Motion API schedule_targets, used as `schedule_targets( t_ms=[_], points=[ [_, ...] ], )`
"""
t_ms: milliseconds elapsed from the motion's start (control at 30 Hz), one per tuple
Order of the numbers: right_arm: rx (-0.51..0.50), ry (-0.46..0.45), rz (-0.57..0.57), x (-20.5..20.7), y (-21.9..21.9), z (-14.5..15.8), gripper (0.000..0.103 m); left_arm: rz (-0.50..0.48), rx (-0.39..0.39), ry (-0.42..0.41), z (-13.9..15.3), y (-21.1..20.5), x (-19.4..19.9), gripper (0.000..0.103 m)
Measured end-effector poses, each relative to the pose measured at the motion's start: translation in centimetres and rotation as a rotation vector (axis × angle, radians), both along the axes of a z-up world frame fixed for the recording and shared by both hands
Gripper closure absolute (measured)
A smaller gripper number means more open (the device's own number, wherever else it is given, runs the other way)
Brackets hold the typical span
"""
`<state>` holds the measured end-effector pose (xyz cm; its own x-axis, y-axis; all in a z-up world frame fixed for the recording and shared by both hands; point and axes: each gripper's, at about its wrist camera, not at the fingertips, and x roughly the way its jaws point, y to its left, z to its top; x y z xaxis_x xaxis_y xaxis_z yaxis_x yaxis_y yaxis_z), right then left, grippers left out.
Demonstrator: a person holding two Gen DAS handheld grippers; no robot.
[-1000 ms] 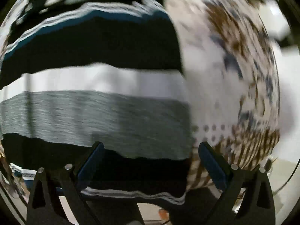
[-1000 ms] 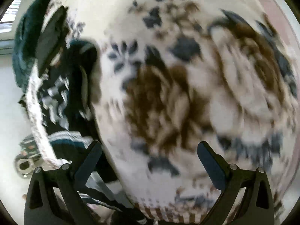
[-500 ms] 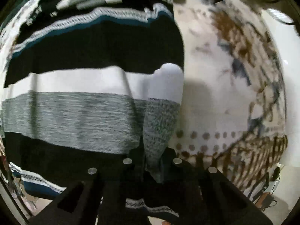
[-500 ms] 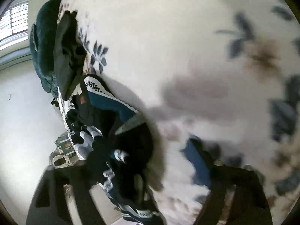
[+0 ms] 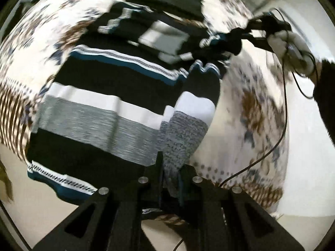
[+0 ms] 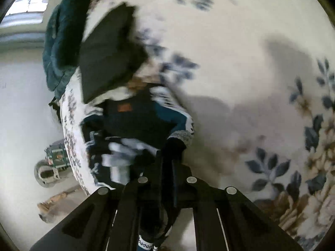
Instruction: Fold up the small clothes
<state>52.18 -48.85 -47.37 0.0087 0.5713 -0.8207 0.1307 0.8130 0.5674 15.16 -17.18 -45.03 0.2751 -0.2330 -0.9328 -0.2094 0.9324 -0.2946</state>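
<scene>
Sweater (image 5: 108, 113) x1, striped, on floral bedspread (image 5: 257, 113); both tongs, L (image 5: 170, 179) + R (image 6: 167, 167), clamped on it.

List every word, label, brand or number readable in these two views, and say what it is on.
No text can be read.
Small orange-brown patch on the black, white, grey and teal striped knit sweater: too blurred to tell if it carries writing.
Floral bedspread: pattern only.
</scene>
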Motion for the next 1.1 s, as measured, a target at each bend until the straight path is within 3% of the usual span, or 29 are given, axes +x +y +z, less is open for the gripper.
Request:
schedule_targets(
  t_ms=[167, 300, 467, 633, 700, 733, 767, 800, 833, 867, 900, 1000, 1100],
  points=[
    [-0.015, -0.064, 0.11, 1.9, 9.4, 6.1, 0.097, 0.134, -0.078, -0.025, 1.0, 6.2, -1.1, 0.095],
    [-0.06, -0.093, 0.205, 3.1, 19.5, 7.7, 0.097, 0.266, -0.167, -0.023, 0.2, 12.9, -2.5, 0.095],
    [-0.161, -0.105, 0.323, 4.3, 33.5, 6.0, 0.097, 0.333, -0.218, -0.002, -2.2, 19.4, -3.9, 0.095],
    [-0.301, -0.091, 0.399, 4.5, 44.8, 1.3, 0.097, 0.341, -0.283, 0.045, -6.4, 24.4, -4.3, 0.095],
    [-0.332, -0.082, 0.409, 4.2, 47.1, -0.3, 0.097, 0.327, -0.341, 0.081, -8.6, 26.5, -4.4, 0.09],
    [-0.339, -0.067, 0.415, 4.0, 48.0, -1.2, 0.096, 0.318, -0.333, 0.105, -9.1, 27.1, -4.7, 0.086],
    [-0.318, -0.038, 0.406, 3.6, 48.3, -2.0, 0.094, 0.31, -0.314, 0.139, -9.8, 28.0, -5.0, 0.079],
    [-0.297, -0.018, 0.4, 3.1, 48.4, -2.4, 0.091, 0.308, -0.324, 0.166, -10.6, 29.3, -5.7, 0.064],
    [-0.259, 0.007, 0.398, 2.2, 48.1, -2.6, 0.076, 0.317, -0.346, 0.165, -10.8, 30.2, -6.4, 0.053],
    [-0.227, 0.025, 0.398, 0.9, 47.6, -2.5, 0.058, 0.336, -0.377, 0.154, -10.9, 31.4, -7.3, 0.048],
    [-0.214, 0.025, 0.401, -0.4, 47.2, -2.2, 0.051, 0.352, -0.393, 0.147, -10.8, 32.2, -7.9, 0.045],
    [-0.229, -0.02, 0.435, -6.2, 44.0, -0.4, 0.047, 0.362, -0.45, 0.165, -10.8, 32.8, -8.0, 0.044],
    [-0.264, 0.025, 0.46, -15.2, 39.5, -0.3, 0.047, 0.333, -0.466, 0.177, -10.8, 31.4, -6.4, 0.044]
  ],
)
